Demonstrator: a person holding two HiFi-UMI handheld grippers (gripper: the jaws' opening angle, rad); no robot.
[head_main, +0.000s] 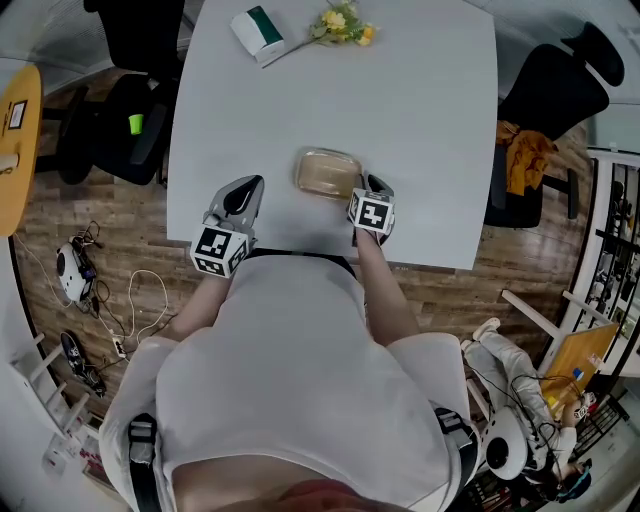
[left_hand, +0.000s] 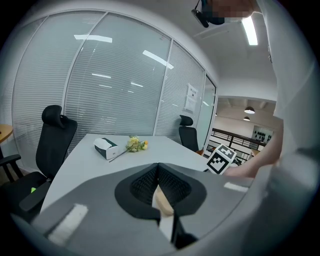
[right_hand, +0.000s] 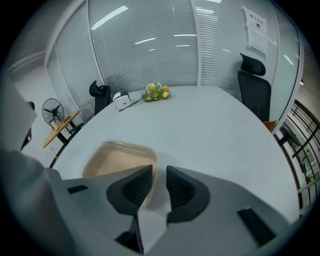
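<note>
We have both tools over the near edge of the tabletop (head_main: 420, 100), with the tray (head_main: 328, 173) between them and a little farther out, at our 12 o'clock. It is a shallow tan tray with rounded corners. It lies flat on the tabletop, and we see nothing in it.

The right tool (head_main: 372, 182) sits at the tray's 3 o'clock, right against its rim. In the right gripper view its jaws stand a narrow gap apart. The tray (right_hand: 117, 157) lies at their 10 o'clock, with its right rim running in behind the left jaw's tip. We cannot tell whether the rim is inside the gap. We see no clamp on it.

The left tool (head_main: 252, 186) is at the tray's 9 o'clock, apart from it. In the left gripper view its jaw tips meet with nothing between them. A tan sliver shows in the slit behind them, and we cannot name it.

A box (head_main: 258, 30) and flowers (head_main: 343, 22) lie well apart at the far edge, near the tray's 11 and 12 o'clock.

By our judgement the handling has barely begun. One tool has reached the tray, no grip is made, and the tray is not lifted.
</note>
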